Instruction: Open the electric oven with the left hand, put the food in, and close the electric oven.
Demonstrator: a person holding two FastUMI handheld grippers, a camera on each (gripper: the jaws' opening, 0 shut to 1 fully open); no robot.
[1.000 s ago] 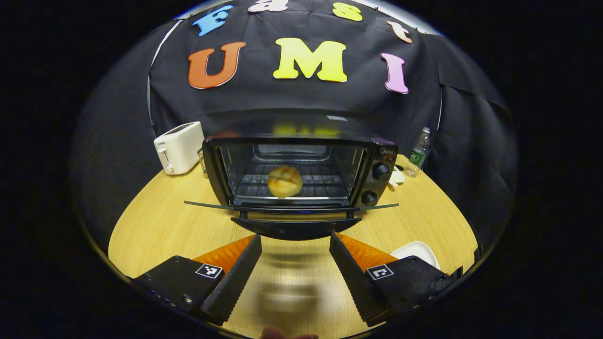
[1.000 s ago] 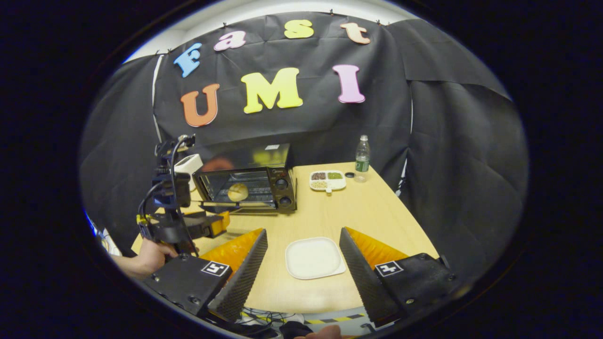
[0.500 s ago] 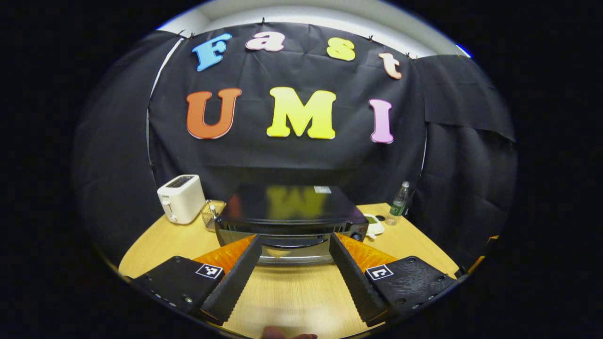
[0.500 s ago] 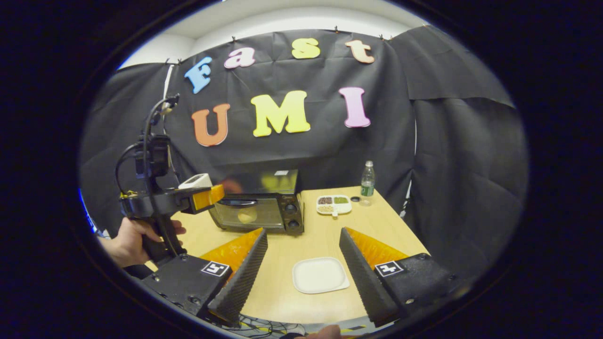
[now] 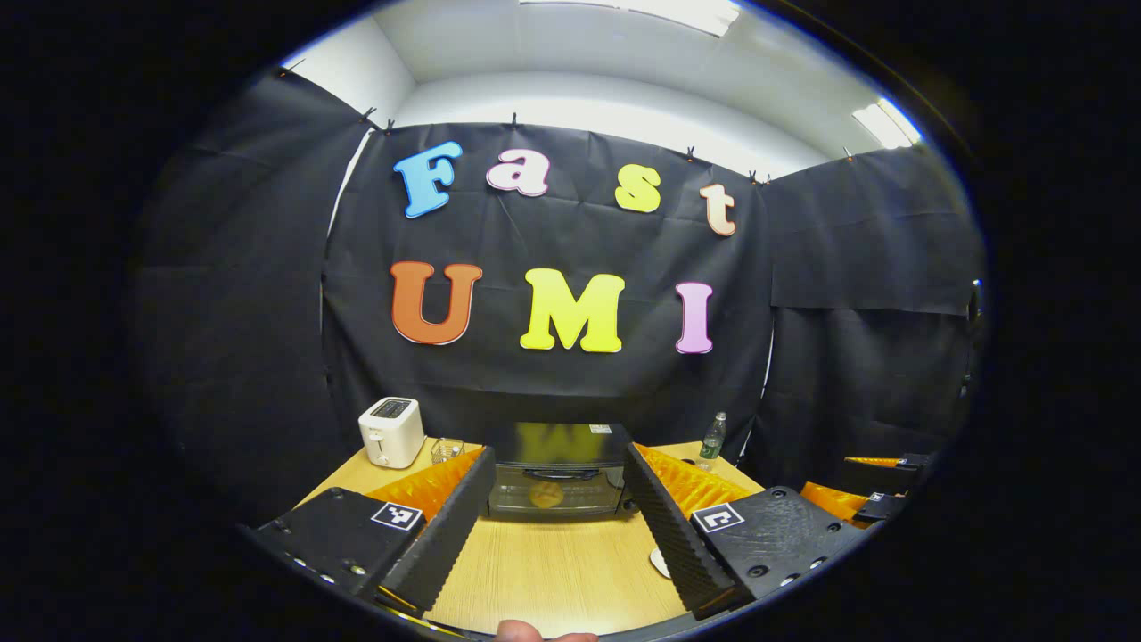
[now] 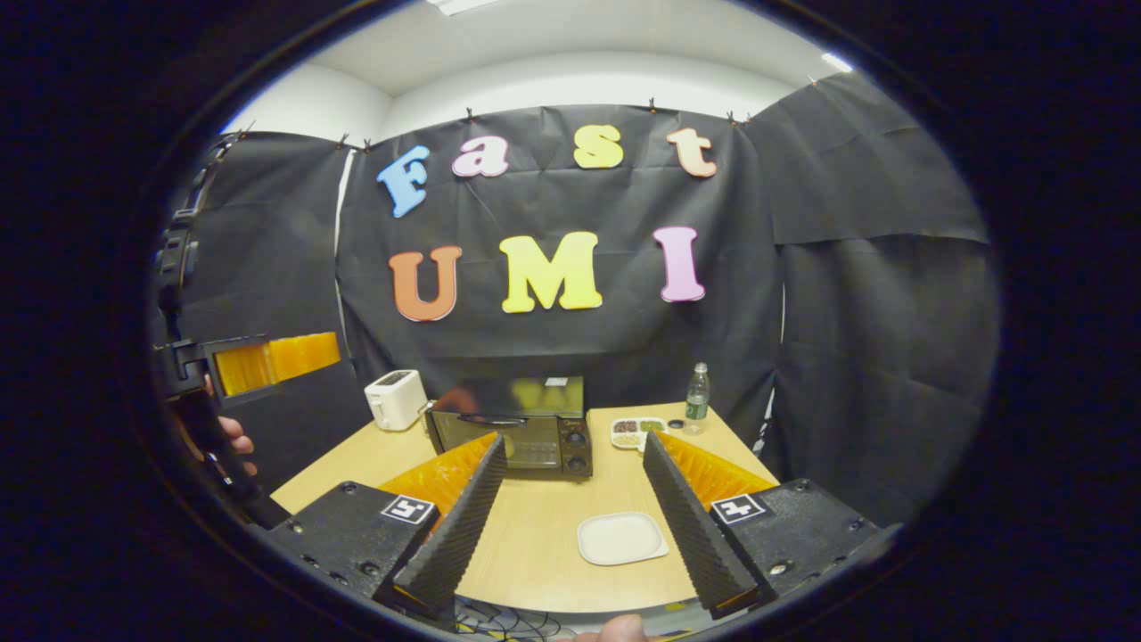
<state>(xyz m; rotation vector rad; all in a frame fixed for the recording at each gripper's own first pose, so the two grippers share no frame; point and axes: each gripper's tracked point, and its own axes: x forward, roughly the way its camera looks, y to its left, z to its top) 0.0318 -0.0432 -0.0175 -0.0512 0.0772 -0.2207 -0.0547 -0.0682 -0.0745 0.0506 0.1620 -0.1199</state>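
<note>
The black electric oven (image 5: pixel 557 471) stands at the back of the wooden table (image 5: pixel 562 571) with its glass door shut. A round golden bun (image 5: pixel 545 493) shows through the glass. My left gripper (image 5: pixel 557 526) is held well back from the oven, open, with nothing between its fingers. In the right gripper view the oven (image 6: pixel 517 432) sits far off, and the left gripper (image 6: pixel 267 357) hangs high at the left in a hand (image 6: pixel 233 437). My right gripper (image 6: pixel 575 517) is open over the near table, above an empty white plate (image 6: pixel 621 538).
A white toaster (image 5: pixel 390 432) stands left of the oven and a water bottle (image 5: pixel 710 437) to its right. A divided snack tray (image 6: pixel 637 432) lies beside the oven near the bottle (image 6: pixel 696 399). The right gripper (image 5: pixel 878 504) shows low at the right.
The oven door went from hanging open to shut with the bun inside. Both grippers have drawn back from the oven and lifted, so the oven looks smaller and lower.
</note>
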